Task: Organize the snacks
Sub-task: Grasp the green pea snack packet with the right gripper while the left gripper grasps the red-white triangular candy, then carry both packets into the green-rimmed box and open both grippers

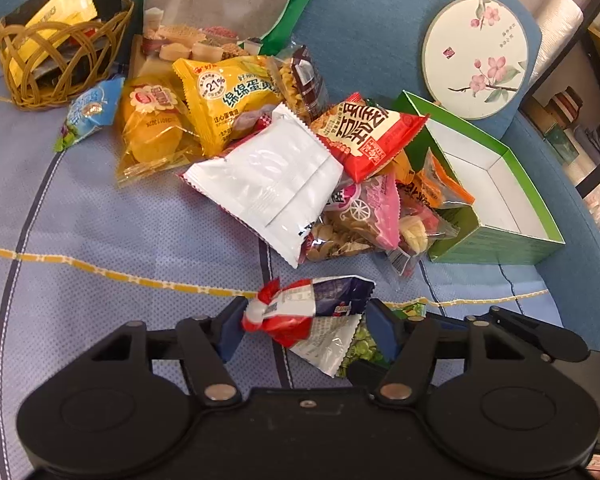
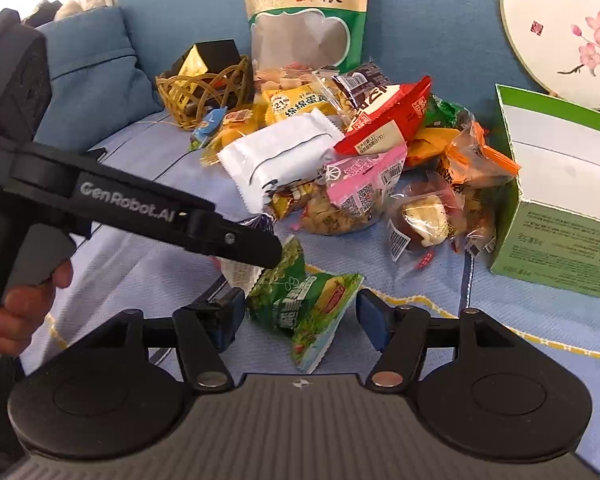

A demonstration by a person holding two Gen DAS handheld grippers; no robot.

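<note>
A crumpled red, white and blue snack packet [image 1: 300, 308] lies on the pale blue cloth, and my left gripper [image 1: 306, 324] is shut on it, one blue pad at each end. Just beneath it to the right shows a green pea packet [image 1: 364, 344]. In the right wrist view that green packet [image 2: 300, 308] lies between the fingers of my right gripper [image 2: 300, 320], which stands open with its pads beside the packet, not pressing. The left gripper's black finger [image 2: 236, 240] reaches in over the green packet's upper left corner, with a hand [image 2: 16, 304] holding its grip.
A heap of snack packets [image 1: 268, 176] covers the middle of the cloth. A wicker basket [image 1: 60, 52] with packets stands at the back left, an open green box [image 1: 500, 200] at the right, and a round flowered fan [image 1: 476, 56] and a tall grain bag [image 1: 220, 0] lean on the blue sofa back.
</note>
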